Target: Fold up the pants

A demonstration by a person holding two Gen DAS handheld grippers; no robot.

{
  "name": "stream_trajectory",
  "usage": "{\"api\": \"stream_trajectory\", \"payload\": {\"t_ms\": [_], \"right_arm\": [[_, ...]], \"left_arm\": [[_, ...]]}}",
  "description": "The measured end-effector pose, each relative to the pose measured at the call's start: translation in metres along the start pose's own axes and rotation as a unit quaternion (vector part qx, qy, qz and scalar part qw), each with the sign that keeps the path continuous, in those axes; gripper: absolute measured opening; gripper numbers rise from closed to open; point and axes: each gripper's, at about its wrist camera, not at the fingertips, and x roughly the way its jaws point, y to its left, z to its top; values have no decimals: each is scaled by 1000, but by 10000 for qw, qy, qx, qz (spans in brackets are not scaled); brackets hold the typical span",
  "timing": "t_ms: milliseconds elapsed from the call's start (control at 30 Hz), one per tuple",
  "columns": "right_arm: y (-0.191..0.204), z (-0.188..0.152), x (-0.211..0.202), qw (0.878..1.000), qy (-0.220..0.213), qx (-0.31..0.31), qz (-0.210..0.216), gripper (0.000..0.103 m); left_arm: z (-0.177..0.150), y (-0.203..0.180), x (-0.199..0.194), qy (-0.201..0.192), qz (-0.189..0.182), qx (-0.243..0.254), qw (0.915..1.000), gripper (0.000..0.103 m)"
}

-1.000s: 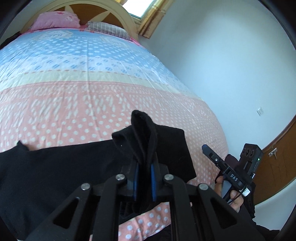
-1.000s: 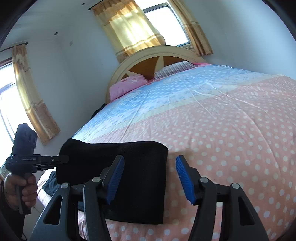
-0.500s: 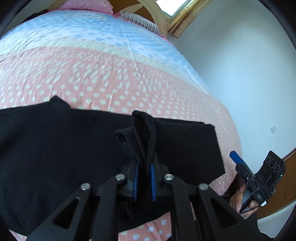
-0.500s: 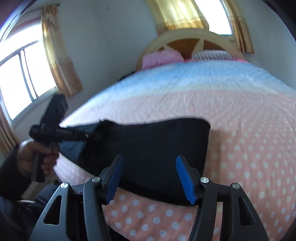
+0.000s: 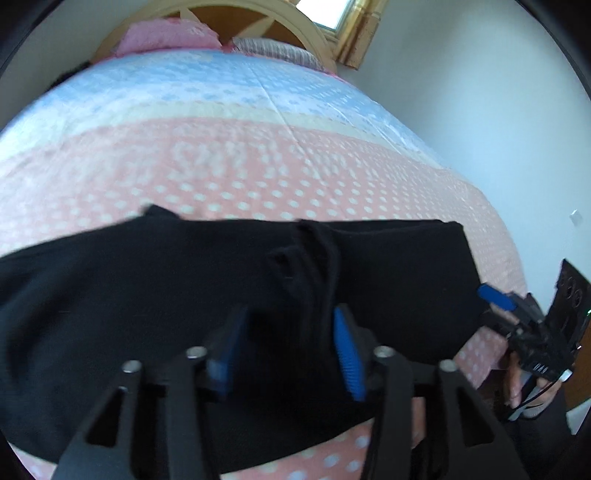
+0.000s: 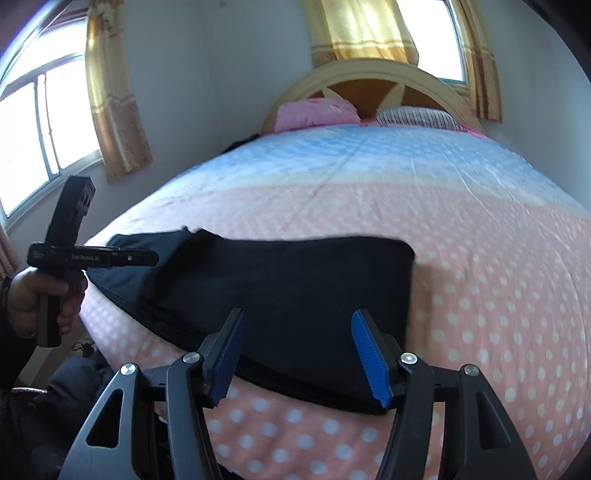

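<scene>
Left wrist view first: the left hand-held gripper [image 5: 288,350] hangs low over the black pants [image 5: 129,314], its blue pads spread apart with nothing pinched between them. A bunched ridge of fabric [image 5: 314,258] stands up just ahead of the pads, between them in line but not clamped. The pants lie flat across the pink dotted end of the bed [image 5: 240,166], the end away from the headboard [image 5: 258,22]. Off past the pants' right edge, the right hand-held gripper [image 5: 496,299] shows up, gripped by a hand [image 5: 517,376], one blue pad in sight.

Over to the right wrist view: the right hand-held gripper [image 6: 299,350] has its jaws wide, framing the near edge of the pants [image 6: 295,288] and gripping nothing. The pants sit as a broad folded block on the bed [image 6: 480,258], well away from the headboard [image 6: 369,77] and close to the near edge. At the pants' left end, the left hand-held gripper [image 6: 147,258] points in sideways, held by a hand [image 6: 44,295]; its tip is right by the cloth. A pink pillow [image 6: 314,112] rests against the headboard.
</scene>
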Motion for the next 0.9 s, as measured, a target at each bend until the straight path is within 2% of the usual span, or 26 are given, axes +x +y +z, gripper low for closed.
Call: {"api": "stream_trajectory", "payload": {"t_ms": [133,233,367,500,567,633,733,767,900], "right_arm": [[35,15,9,9984,71,-296,471,61],[62,23,29,9959,144,-484,744,61],[105,25,58,9908,405,-904,926,61],[136,18,85,9850,749,-1148,1045,61],[142,16,96,9852,893,-1139,919,52],[141,14,107,9855,1063,-1029,831,25],[139,11,108,9850,1170,-939,857,16],[140,11,106,9844,1166,-991,869,16],[145,2,102,9815,1280,-1168,811,15]], "left_arm": [[-10,41,-41,-281,483,39,9984,66],[-21,82,-73,-503,1042,-99,9932,72],[-40,144,-105,-650,1690,-561,9819,75],[-61,194,-122,-741,2162,-967,9687,77],[-69,217,-126,-836,2371,-1204,9603,81],[-75,236,-124,-891,2301,-1508,9573,82],[-82,250,-117,-960,1984,-1790,9589,85],[-82,246,-116,-1033,1986,-1741,9589,89],[-77,233,-107,-1011,1915,-1450,9654,90]]}}
